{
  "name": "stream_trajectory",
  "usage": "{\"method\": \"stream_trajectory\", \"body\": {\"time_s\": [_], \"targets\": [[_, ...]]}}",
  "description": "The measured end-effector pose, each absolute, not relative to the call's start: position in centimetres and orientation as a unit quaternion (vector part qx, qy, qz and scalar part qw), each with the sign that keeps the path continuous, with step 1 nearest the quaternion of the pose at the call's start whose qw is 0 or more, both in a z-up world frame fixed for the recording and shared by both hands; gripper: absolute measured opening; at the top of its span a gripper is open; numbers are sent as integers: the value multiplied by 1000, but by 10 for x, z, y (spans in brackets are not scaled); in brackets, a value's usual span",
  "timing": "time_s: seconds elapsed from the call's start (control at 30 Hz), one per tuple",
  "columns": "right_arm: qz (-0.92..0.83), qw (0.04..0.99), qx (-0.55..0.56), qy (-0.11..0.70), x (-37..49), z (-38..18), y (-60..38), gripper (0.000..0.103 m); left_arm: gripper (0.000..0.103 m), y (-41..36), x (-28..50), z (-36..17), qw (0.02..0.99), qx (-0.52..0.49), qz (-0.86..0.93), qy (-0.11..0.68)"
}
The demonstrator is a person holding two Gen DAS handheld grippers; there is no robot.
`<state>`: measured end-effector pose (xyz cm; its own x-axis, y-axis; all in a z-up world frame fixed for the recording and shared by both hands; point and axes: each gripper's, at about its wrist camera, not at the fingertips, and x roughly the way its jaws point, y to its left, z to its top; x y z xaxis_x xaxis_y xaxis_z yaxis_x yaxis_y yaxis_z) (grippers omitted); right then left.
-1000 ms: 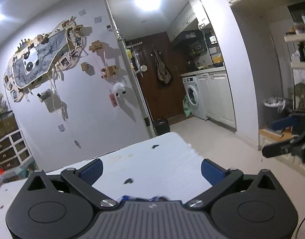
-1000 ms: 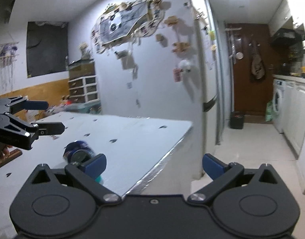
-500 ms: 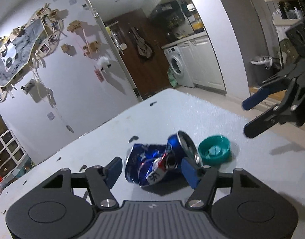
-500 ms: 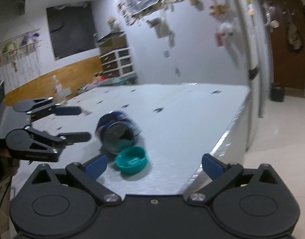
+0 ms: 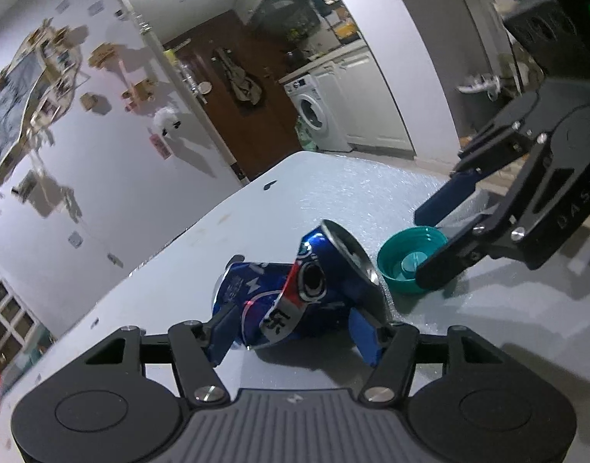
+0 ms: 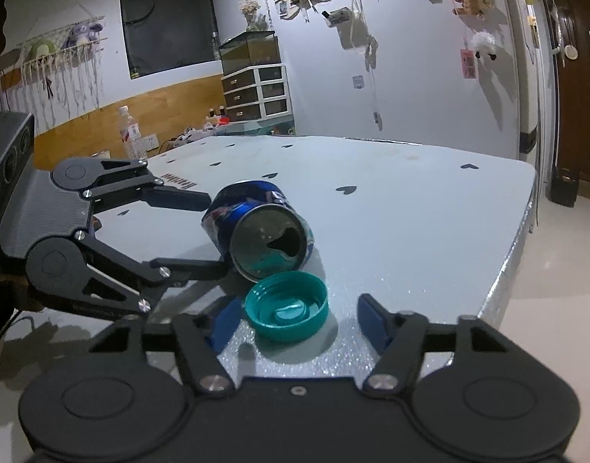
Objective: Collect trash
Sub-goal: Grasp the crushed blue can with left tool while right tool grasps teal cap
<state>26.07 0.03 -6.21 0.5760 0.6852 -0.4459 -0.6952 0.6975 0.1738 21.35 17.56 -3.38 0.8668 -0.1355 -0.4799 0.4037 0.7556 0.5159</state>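
A crushed blue drink can (image 5: 279, 293) lies on its side on the white table (image 5: 333, 193), its opened top (image 6: 267, 239) turned toward the right wrist camera. My left gripper (image 5: 295, 328) straddles the can, jaws closing, and both pads touch it; the right wrist view shows the left gripper (image 6: 213, 231) from the side. A teal bottle cap (image 6: 287, 308) rests open side up just in front of the can. My right gripper (image 6: 300, 320) is around the cap with its jaws closing, a gap still showing at the right pad. In the left wrist view the right gripper (image 5: 426, 245) partly hides the cap (image 5: 403, 266).
The table's right edge (image 6: 514, 258) drops to a tiled floor. A clear water bottle (image 6: 131, 135) stands at the far left of the table. A drawer unit (image 6: 256, 92) stands by the wall. A washing machine (image 5: 318, 115) and a black bin (image 6: 565, 185) are down the hallway.
Both grippers came down toward the table and narrowed. The left one closed in on the can. The right one moved up to the cap, which now sits between its fingers.
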Motion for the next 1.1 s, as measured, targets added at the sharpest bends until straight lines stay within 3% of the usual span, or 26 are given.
{"method": "stream_trajectory", "body": {"time_s": [0.1,0.7,0.83,1.1], "targets": [[393,887,-8,244,262,-62,2,50,63,166,217,-35,907,337,-151,205],[366,896,83,240,283,-58,-38,49,63,135,266,-42,900,351,-130,222],[363,895,94,242,287,-60,-44,49,47,142,282,-38,919,279,-124,248],[354,896,121,240,287,-60,-58,49,46,139,279,-34,927,248,-103,261]]}}
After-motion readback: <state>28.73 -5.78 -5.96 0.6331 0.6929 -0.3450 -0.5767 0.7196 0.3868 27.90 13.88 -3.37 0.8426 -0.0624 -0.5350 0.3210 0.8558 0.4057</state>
